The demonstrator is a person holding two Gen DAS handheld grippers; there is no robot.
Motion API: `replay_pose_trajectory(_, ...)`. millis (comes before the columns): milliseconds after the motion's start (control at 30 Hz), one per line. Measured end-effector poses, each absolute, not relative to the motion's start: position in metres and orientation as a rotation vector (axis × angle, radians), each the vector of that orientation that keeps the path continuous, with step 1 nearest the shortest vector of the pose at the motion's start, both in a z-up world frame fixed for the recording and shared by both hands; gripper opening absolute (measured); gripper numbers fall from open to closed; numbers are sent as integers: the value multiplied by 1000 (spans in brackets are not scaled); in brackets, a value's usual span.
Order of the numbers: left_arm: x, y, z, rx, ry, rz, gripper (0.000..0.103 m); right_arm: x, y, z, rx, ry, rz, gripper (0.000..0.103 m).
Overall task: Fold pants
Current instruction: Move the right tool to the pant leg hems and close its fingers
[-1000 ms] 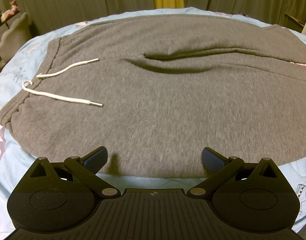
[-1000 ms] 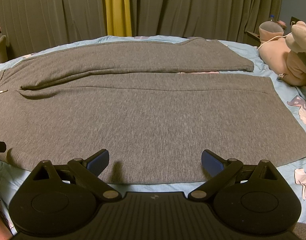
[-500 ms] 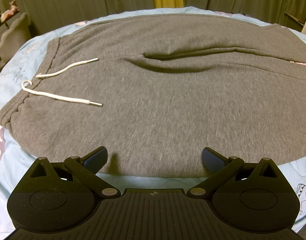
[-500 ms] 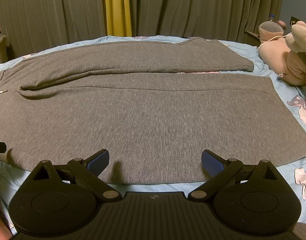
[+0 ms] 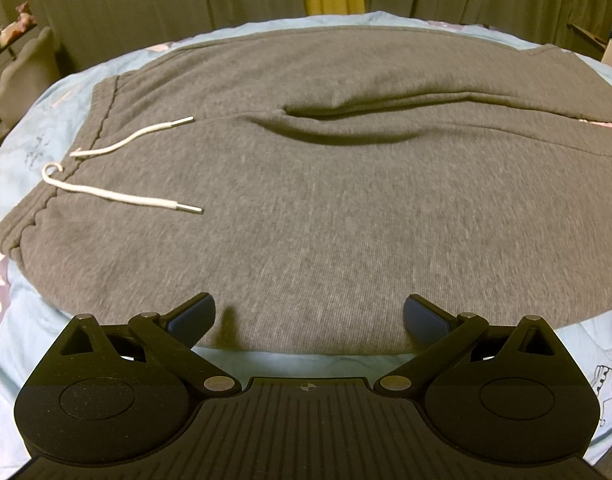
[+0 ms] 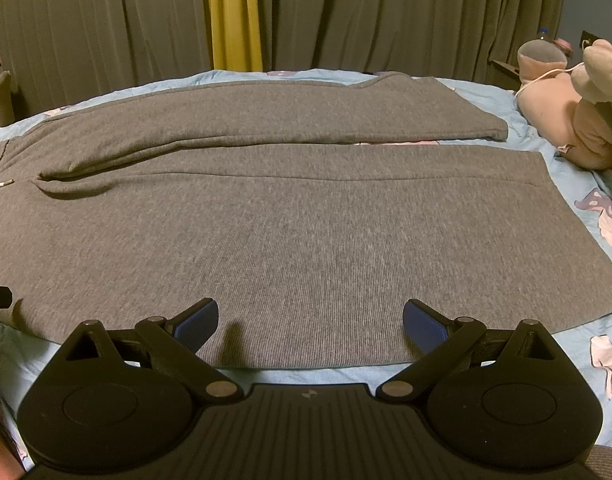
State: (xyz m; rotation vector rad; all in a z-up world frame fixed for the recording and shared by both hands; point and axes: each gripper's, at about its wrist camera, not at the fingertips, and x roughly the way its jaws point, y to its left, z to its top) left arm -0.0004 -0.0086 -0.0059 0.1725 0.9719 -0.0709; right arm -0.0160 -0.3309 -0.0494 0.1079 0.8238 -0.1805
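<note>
Nothing has shifted in the last second: pants (image 5: 326, 208) lie flat on the bed (image 5: 34, 312), both hand-held grippers, left (image 5: 309, 316) and right (image 6: 310, 320), hover released at the pants' near edge, fold unstarted.

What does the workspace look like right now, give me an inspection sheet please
Surface: bed with light blue printed sheet.
Job's things: grey pants spread flat, unfolded, legs side by side; waistband at left, white drawstring loose on top.
Clutter: plush toys by the leg ends, beside the pants.
Grippers: left gripper open, over the near pant edge, holding nothing; right gripper open, likewise.
Cables: thin white cord on the plush toys.
Surroundings: dark curtains with a yellow strip.
</note>
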Motion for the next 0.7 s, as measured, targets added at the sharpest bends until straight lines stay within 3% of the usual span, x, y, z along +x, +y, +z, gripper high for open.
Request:
replay_pose_trajectory(433,2,-10,-2,187,982,-43,103,-9,-336,-53,142,862,-169,99)
replay_pose_trajectory(700,7,-11,-2,187,996,-46,103,8,-359,-71,330,956,-179,99)
